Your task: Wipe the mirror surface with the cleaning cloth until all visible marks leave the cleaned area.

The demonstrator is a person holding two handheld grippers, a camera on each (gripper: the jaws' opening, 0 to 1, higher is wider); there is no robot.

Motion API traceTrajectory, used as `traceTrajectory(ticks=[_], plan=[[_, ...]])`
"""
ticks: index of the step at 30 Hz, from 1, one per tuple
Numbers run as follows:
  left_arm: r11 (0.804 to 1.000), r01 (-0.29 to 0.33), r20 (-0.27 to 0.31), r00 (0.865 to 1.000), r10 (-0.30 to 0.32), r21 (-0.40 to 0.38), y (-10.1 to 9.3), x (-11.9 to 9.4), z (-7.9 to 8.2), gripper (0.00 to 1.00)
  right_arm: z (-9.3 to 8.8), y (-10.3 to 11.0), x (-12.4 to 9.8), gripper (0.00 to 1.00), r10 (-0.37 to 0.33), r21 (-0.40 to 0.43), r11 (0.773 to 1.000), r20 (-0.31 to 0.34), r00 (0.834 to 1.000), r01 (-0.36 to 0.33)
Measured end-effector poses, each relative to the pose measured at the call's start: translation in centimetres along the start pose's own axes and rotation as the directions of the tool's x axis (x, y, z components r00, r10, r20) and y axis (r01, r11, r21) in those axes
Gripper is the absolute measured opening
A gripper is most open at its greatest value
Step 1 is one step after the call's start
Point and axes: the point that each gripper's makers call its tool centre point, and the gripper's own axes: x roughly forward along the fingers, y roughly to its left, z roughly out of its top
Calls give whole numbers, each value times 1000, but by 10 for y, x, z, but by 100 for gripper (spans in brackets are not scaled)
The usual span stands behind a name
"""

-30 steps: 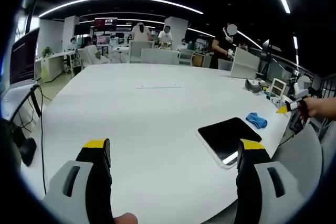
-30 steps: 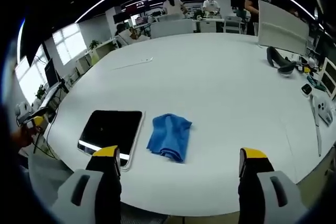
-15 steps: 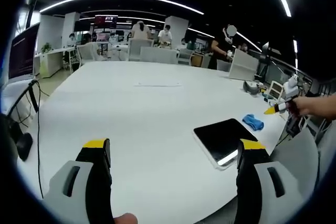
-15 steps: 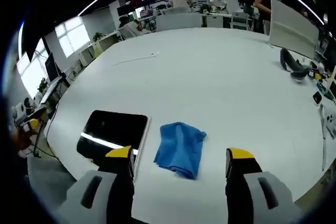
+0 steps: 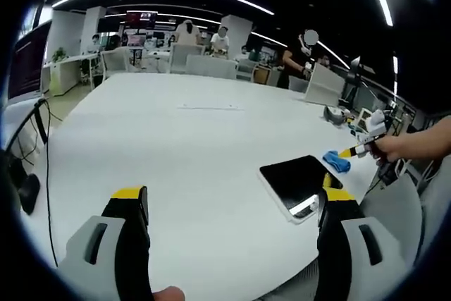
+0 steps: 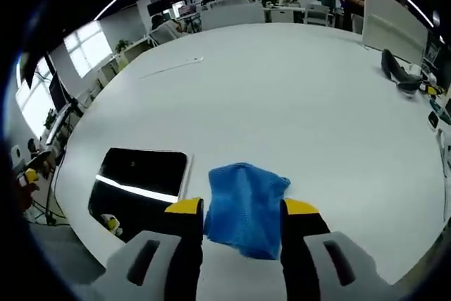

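in the right gripper view, the right gripper (image 6: 242, 208) is hanging low over the blue cleaning cloth (image 6: 246, 205). its yellow-tipped fingers (image 6: 185, 206) are sitting narrow, one on each side of the cloth, but i cannot tell if they are squeezing it yet. the cloth is lying crumpled on the big white table (image 6: 296, 103), near the table's edge closest to the person. the mirror (image 6: 140, 178) is lying flat just beside the cloth, near the same edge, and is looking dark with a bright stripe of light on it.

in the left gripper view, the left gripper (image 5: 232, 206) is hanging above the table with its fingers spread wide and holding nothing. the right gripper is coming in from the side, held in a hand (image 5: 396, 147), right by the cloth.
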Motion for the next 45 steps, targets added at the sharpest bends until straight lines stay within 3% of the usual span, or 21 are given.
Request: traceTrajectory(ticks=[4,9,11,14,20,24,29,32,36,45], plan=[[999,17,9,1000,-17,30,1,6,4,99,1,-5,10,28,-40,-49,998,-29,999,39],[1000,-8,36,999,8,-5,3,4,7,99,-4,-10,18,16,-71,-85,994,-76,995,64],[1000,13,6,1000,-13,23,-1,5,-1,99,-4,-14,20,11,-98,-94,991,-82,992,91],[1000,2,10,1000,-3,23,3,2,-1,99,-7,-8,21,12,-93,-95,992,-99,991,84],[1000,-18,25,1000,18,3,9,-3,2,99,-10,-11,24,3,-141,-179,976,-103,985,121],[1000,-24,30,999,24,-4,10,-4,2,99,-8,-13,24,2,-144,-127,983,-109,984,130],[1000,-13,24,1000,13,7,6,-3,1,99,-5,-10,22,2,-96,-90,992,-130,987,84],[1000,-14,25,1000,14,11,7,-4,2,99,2,-11,20,2,-119,-12,993,-115,986,118],[999,-18,15,1000,18,40,11,-5,0,99,13,1,16,1,-79,54,995,-111,991,86],[998,-26,7,1000,25,56,16,-8,-4,99,44,46,22,1,20,101,995,-107,994,-9]])
